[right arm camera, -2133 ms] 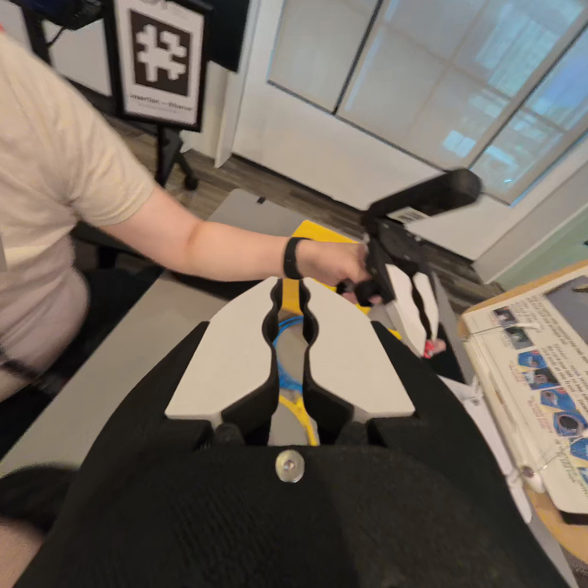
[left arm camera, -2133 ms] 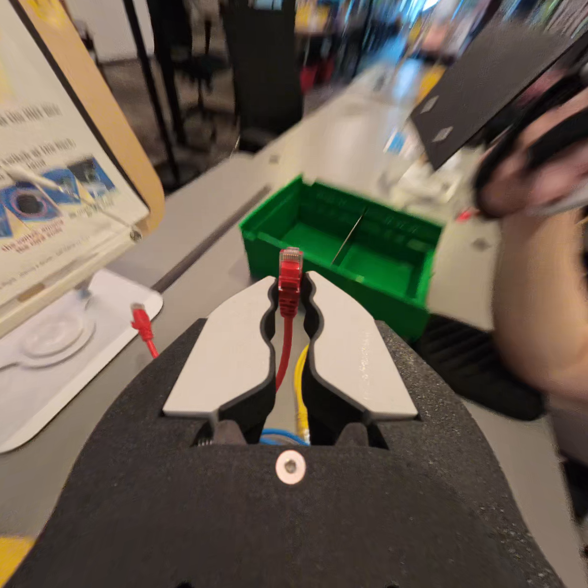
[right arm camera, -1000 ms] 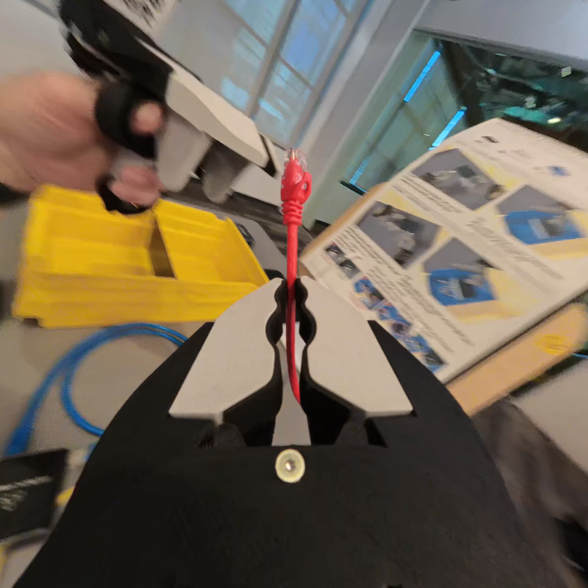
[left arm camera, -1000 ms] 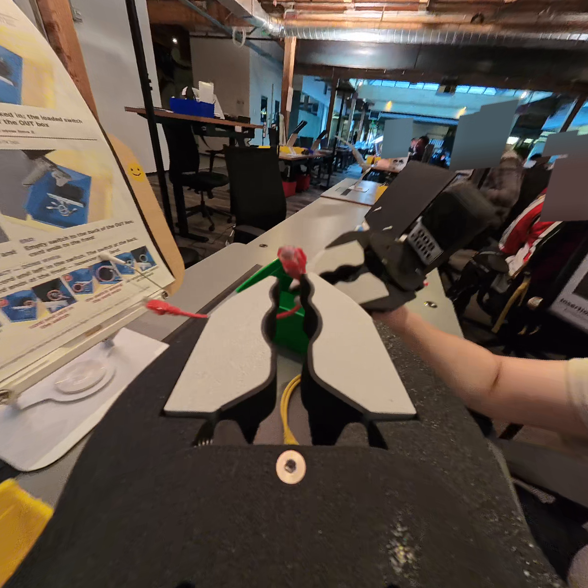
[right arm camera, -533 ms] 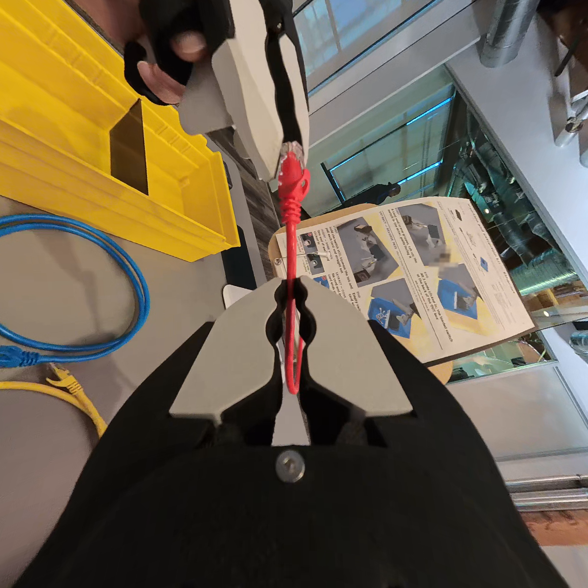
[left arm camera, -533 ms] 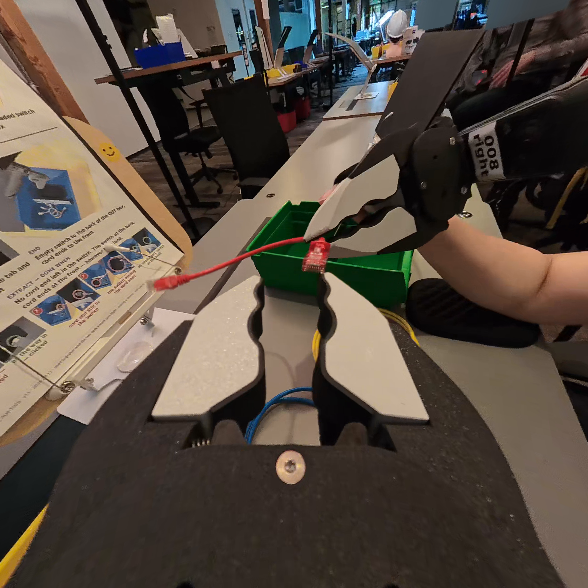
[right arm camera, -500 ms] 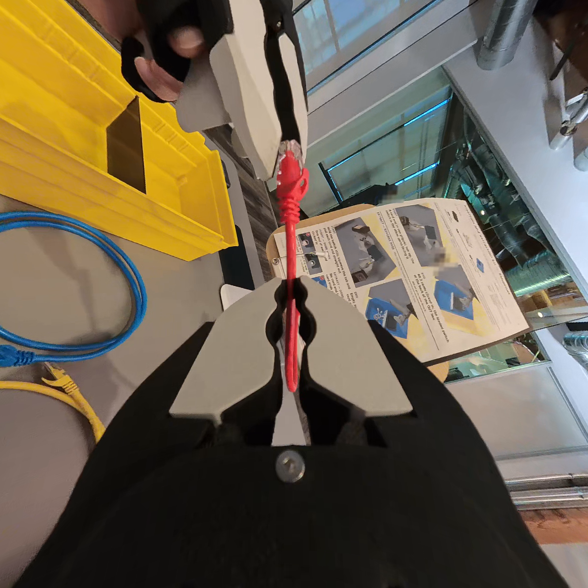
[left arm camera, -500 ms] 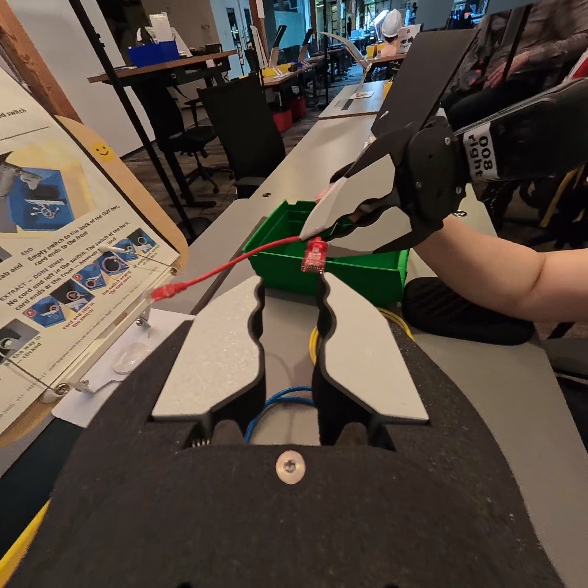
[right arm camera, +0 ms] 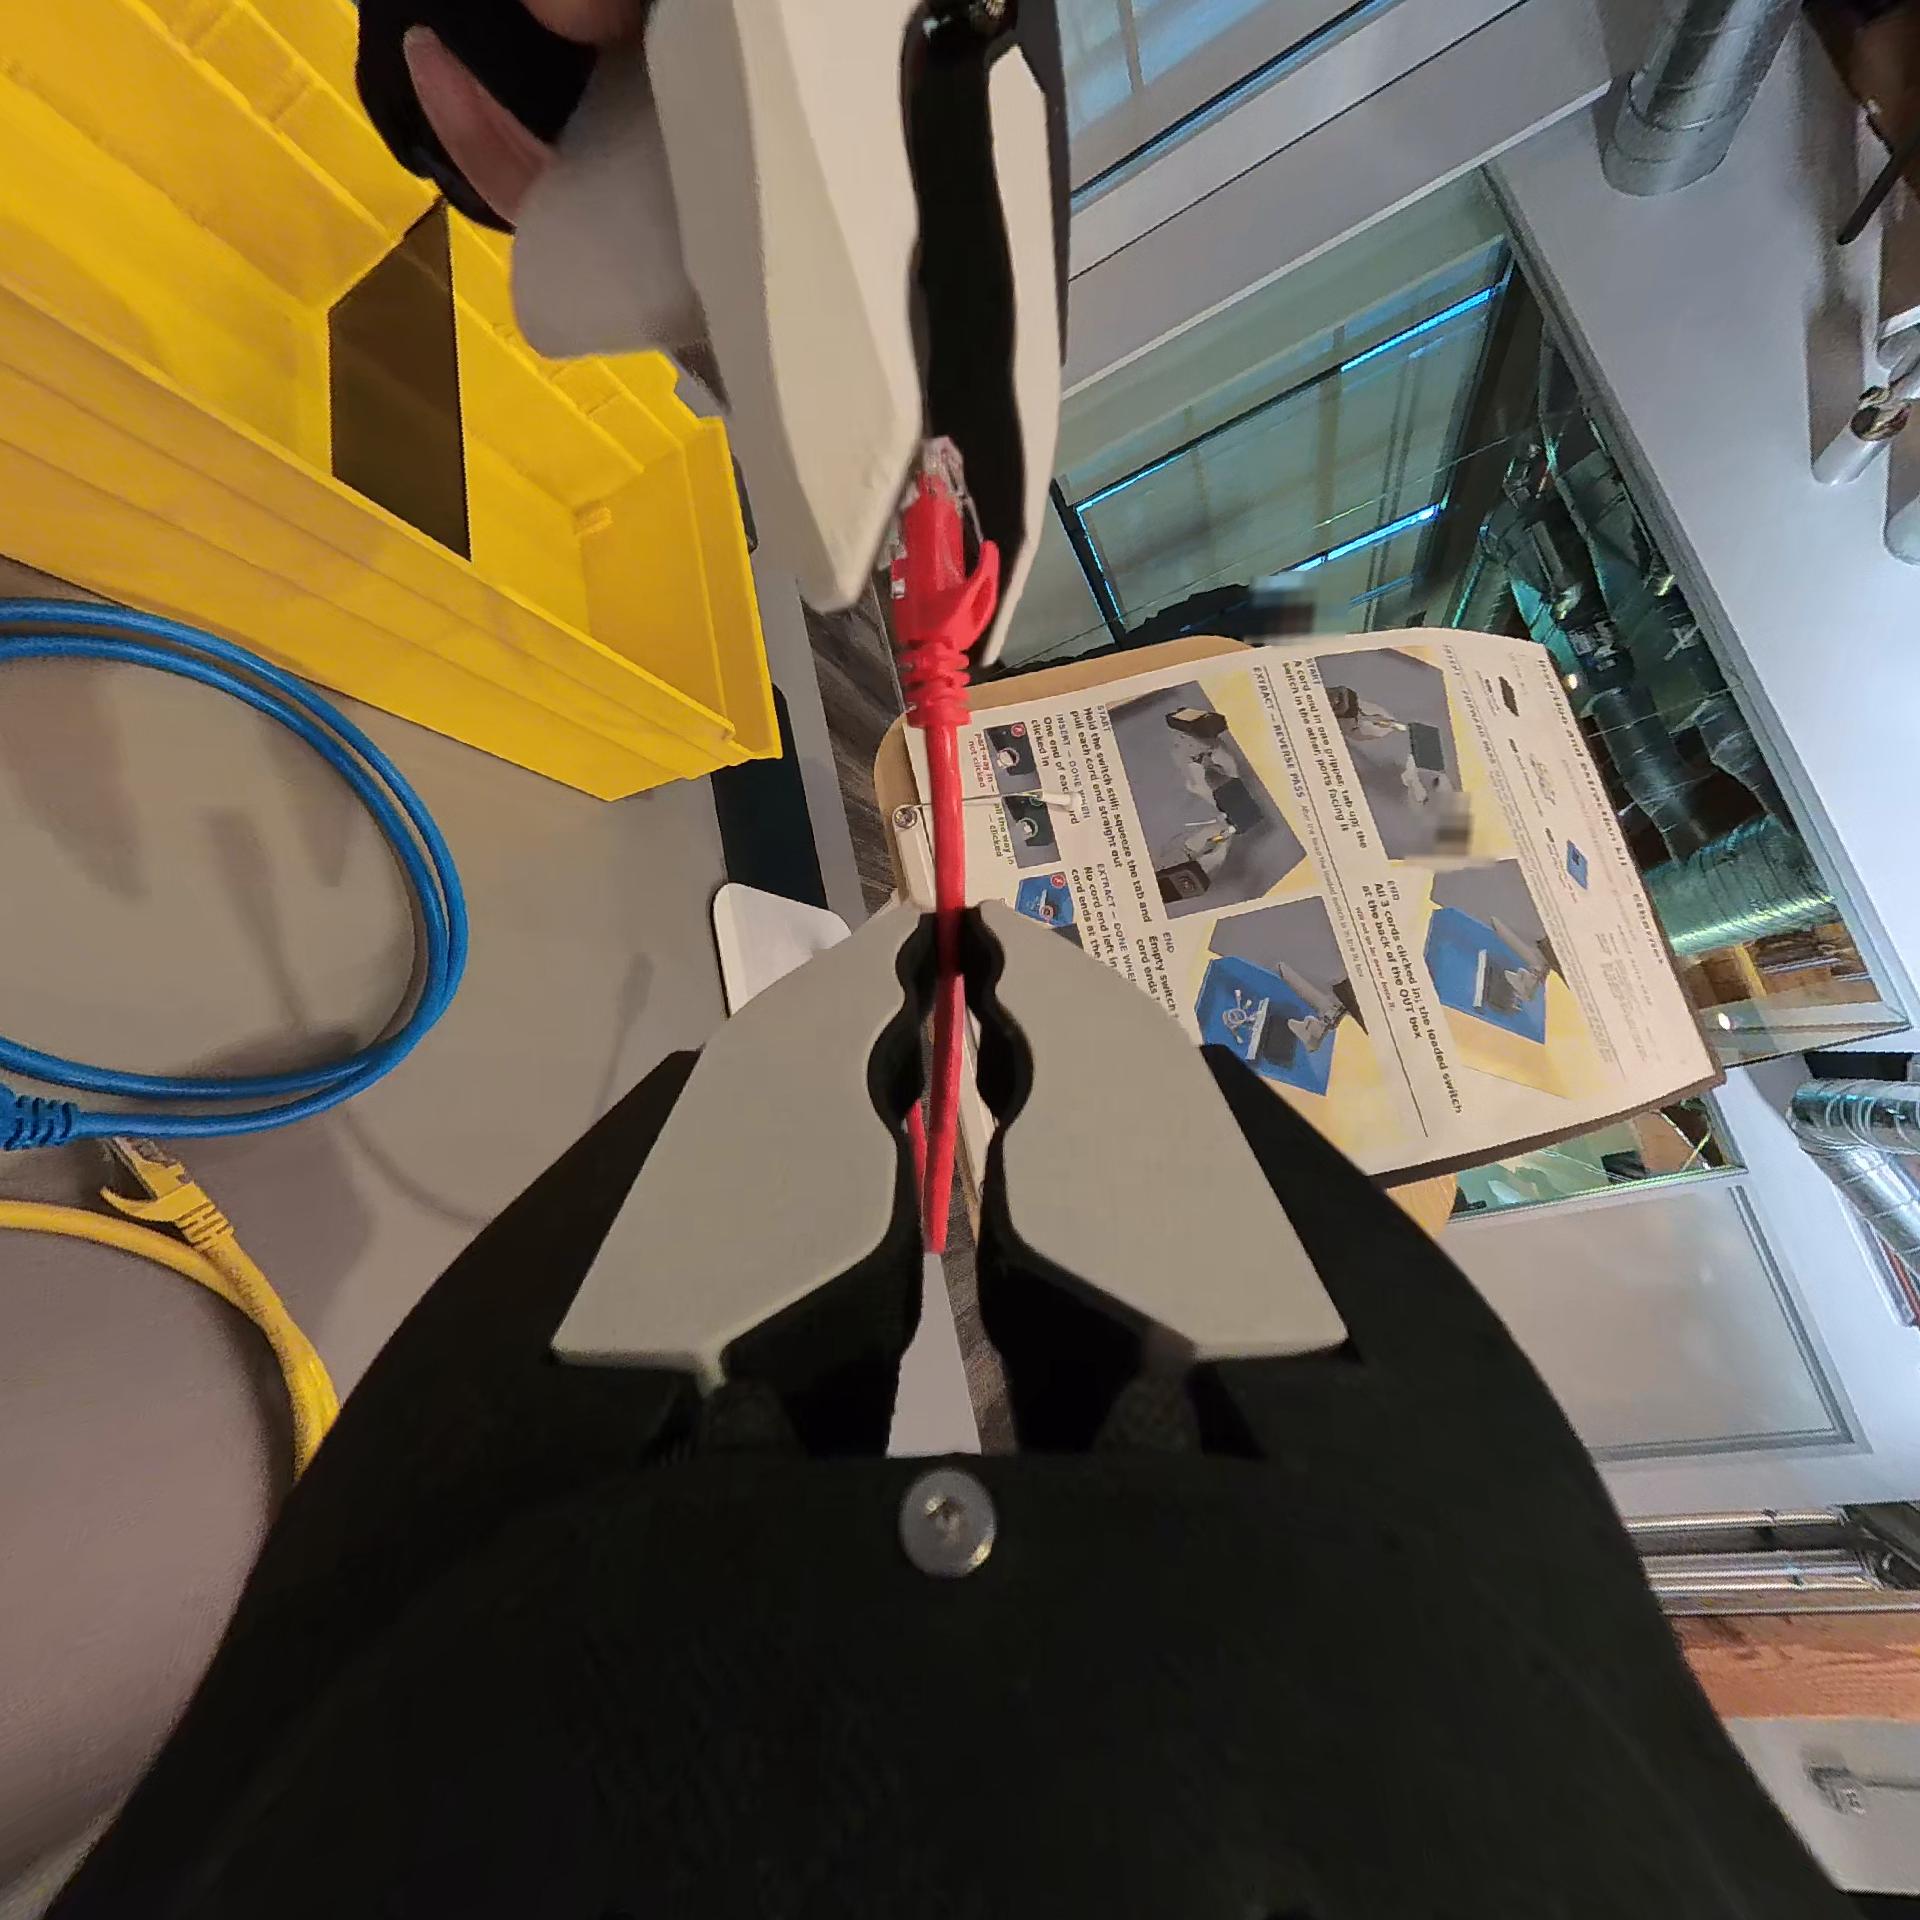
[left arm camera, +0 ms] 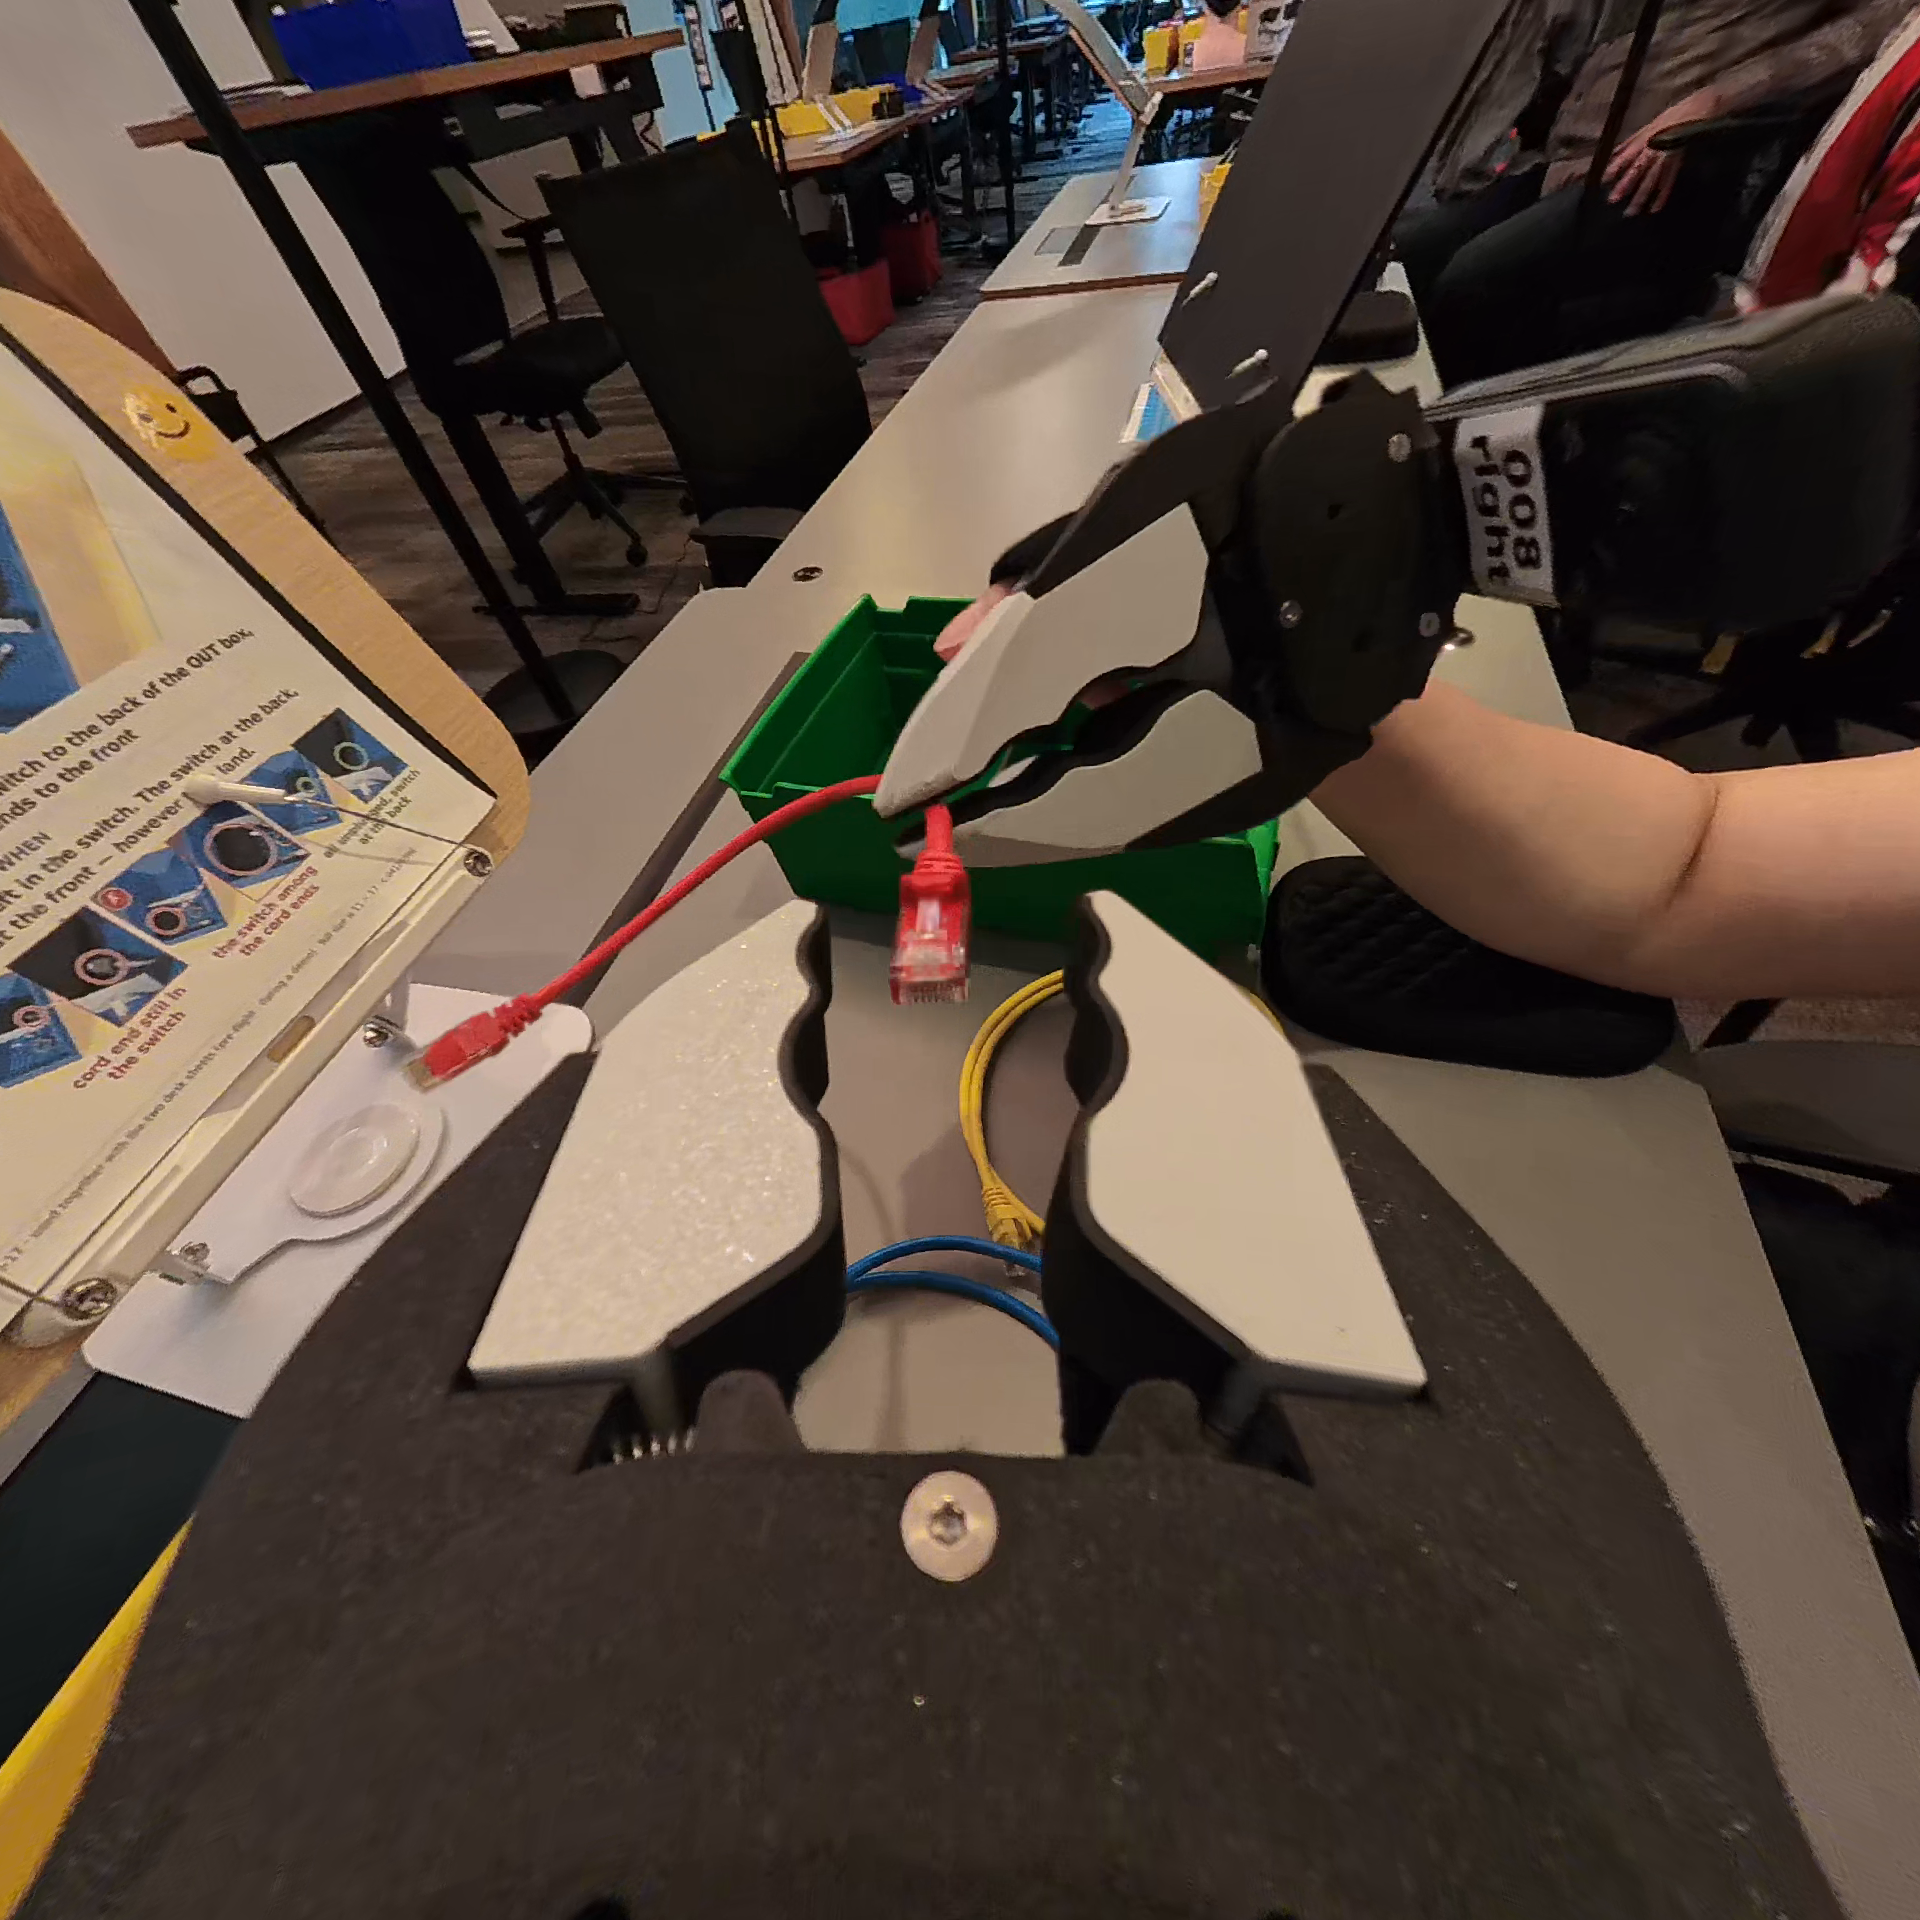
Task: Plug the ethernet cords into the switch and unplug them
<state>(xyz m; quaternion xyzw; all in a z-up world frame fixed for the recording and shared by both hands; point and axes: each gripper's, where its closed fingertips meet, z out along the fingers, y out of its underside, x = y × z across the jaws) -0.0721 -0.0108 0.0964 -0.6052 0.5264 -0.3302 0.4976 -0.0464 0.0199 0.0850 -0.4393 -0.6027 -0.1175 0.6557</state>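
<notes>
The right gripper (right arm camera: 943, 920) was clamped on the red cord (left arm camera: 717, 868) a little behind its plug (left arm camera: 928, 933), which hung down from the fingertips; two seconds before, that same plug had stood pinched in the left gripper (left arm camera: 943, 914), so the cord had been handed across from left to right; half a second before, the plug had hung just ahead of the left fingers, and now it hung between their tips, the left jaws standing wide apart and touching nothing; in the right wrist view the plug's clear tip lay between the left gripper's fingers (right arm camera: 821, 343); the cord's other plug (left arm camera: 462, 1049) lay on the white stand base (left arm camera: 343, 1164) beside the instruction board (left arm camera: 187, 831); the yellow cord (left arm camera: 987, 1101) and the blue cord (left arm camera: 940, 1262) lay loose on the grey table (left arm camera: 1538, 1226), with the green bin (left arm camera: 831, 727) behind and the yellow bin (right arm camera: 260, 436) to one side; no switch showed in either view, so I judged no plugging had begun; the exchange looked like a regrasp, the left gripper likely about to close on the plug body to turn it for insertion
</notes>
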